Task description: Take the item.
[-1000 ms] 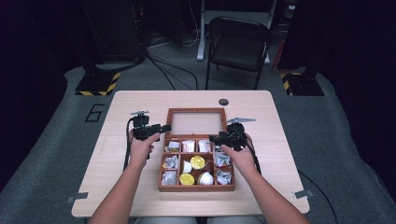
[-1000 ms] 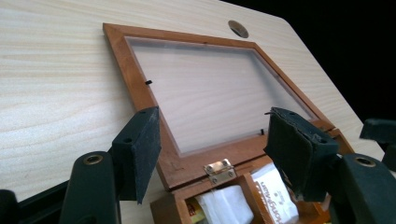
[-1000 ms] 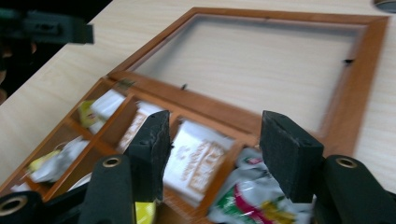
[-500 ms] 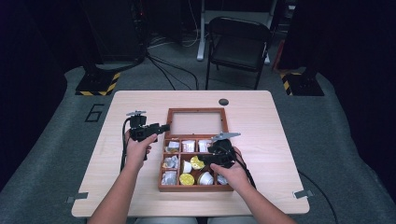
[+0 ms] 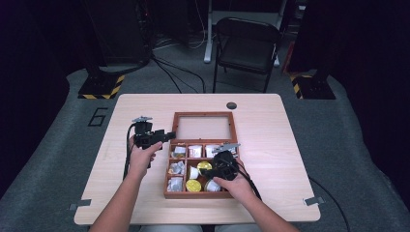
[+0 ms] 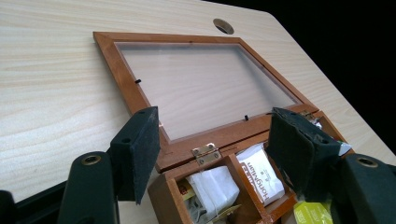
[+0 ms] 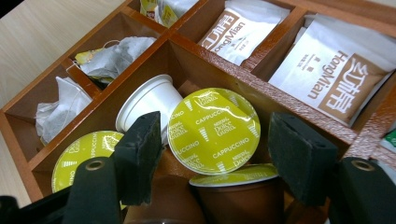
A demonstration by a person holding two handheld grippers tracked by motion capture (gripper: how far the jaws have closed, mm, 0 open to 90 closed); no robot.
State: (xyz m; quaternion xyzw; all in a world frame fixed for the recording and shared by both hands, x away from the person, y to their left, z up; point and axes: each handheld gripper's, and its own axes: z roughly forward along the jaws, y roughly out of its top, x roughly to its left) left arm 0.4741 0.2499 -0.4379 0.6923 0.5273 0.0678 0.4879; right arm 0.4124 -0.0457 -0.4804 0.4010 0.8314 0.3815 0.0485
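Observation:
A wooden compartment box (image 5: 167,180) lies on the table with its glass lid (image 5: 202,128) folded flat behind it. My right gripper (image 5: 209,170) hangs low over the middle compartments. In the right gripper view its jaws (image 7: 217,144) have just been opening and stand open either side of a green-lidded cappuccino capsule (image 7: 212,130) without touching it. A white capsule (image 7: 149,100) and a brown one (image 7: 238,193) lie beside it. My left gripper (image 5: 166,137) is open at the box's back left corner, and its own view (image 6: 217,140) looks over the hinge (image 6: 205,152).
HongMian sachets (image 7: 336,84) fill the back compartments and tea bags (image 7: 112,56) the left ones. A cable hole (image 5: 231,105) sits in the table (image 5: 270,130) behind the lid. A folding chair (image 5: 246,46) stands beyond the far edge.
My right gripper has moved from the box's right rim leftward and down over the capsules, and its jaws have spread wider. The left gripper has stayed put.

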